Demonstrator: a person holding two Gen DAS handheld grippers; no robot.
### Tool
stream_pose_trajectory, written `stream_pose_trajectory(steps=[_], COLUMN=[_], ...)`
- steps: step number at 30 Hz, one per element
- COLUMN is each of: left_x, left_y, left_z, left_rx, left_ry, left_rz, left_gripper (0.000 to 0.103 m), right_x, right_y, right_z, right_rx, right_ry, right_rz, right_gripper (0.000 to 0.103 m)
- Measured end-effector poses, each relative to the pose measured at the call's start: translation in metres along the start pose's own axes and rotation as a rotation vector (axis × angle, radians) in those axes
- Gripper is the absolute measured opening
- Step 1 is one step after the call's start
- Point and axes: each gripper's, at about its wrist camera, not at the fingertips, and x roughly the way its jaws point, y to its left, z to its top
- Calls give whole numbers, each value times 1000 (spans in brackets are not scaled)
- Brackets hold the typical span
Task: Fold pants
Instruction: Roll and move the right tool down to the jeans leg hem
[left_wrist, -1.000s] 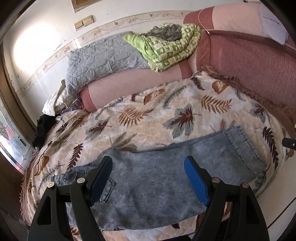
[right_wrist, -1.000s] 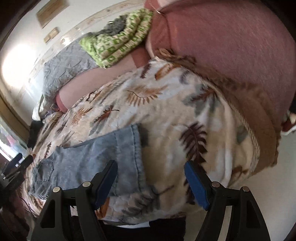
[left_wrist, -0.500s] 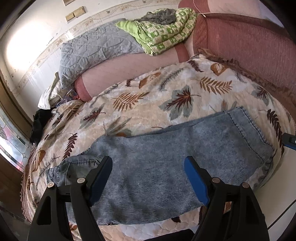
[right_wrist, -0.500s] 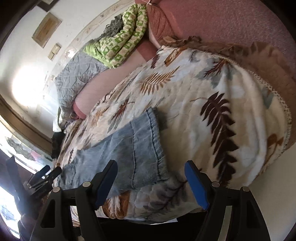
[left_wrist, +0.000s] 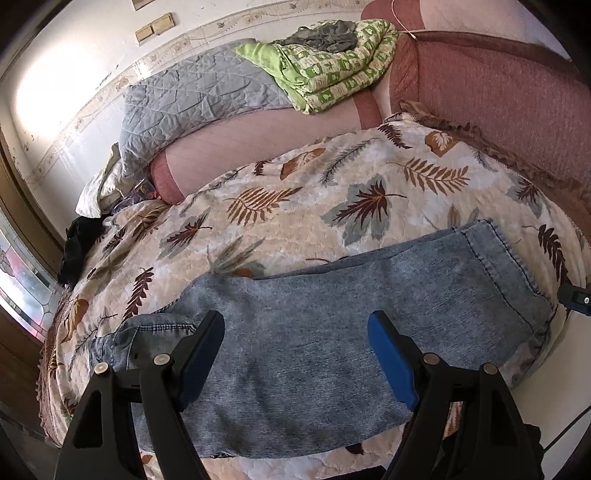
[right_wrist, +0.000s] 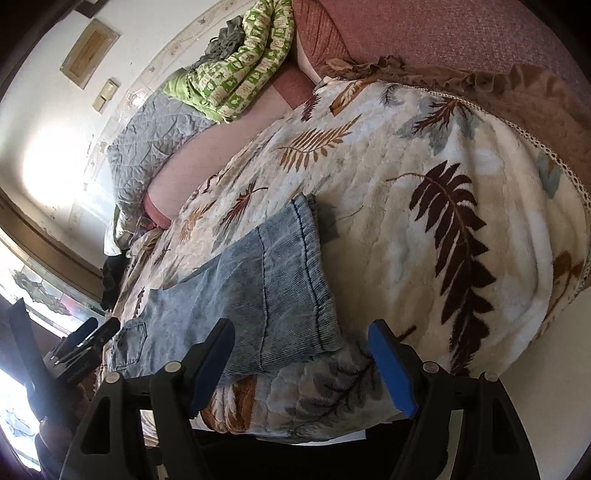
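Faded blue denim pants (left_wrist: 332, 332) lie flat along the near edge of a bed with a leaf-print blanket (left_wrist: 295, 192). The waist and a back pocket are at the left, the hem at the right. My left gripper (left_wrist: 295, 354) hovers over the middle of the pants, open, nothing between its fingers. In the right wrist view the pants (right_wrist: 266, 288) end in a stitched hem near the blanket's edge. My right gripper (right_wrist: 301, 362) hangs open just above that hem end, gripping nothing. The left gripper's tips (right_wrist: 85, 336) show at the far left there.
A grey quilt (left_wrist: 192, 96) and a folded green blanket (left_wrist: 332, 74) rest on a pink bolster (left_wrist: 258, 136) against the wall. A maroon headboard (left_wrist: 498, 96) rises at the right. Dark cloth (left_wrist: 77, 243) lies at the bed's left end by a window.
Both grippers have sunk toward the bed, so the pants look larger. The right view has rolled and now centres on the hem end. Both stay open.
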Motion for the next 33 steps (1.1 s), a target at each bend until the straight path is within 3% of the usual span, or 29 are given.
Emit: stream_pose_trajectory(steps=[16, 33], left_x=[-16, -9], left_y=[13, 17], left_z=[0, -2], left_rx=[-37, -56], left_ry=[-38, -23], left_rz=[-8, -13], left_gripper=[81, 81], right_x=[-6, -2], right_y=[20, 16], right_z=[1, -3], right_rx=[-39, -33], right_ry=[-4, 16], right_rz=[2, -19], right_gripper=[78, 78])
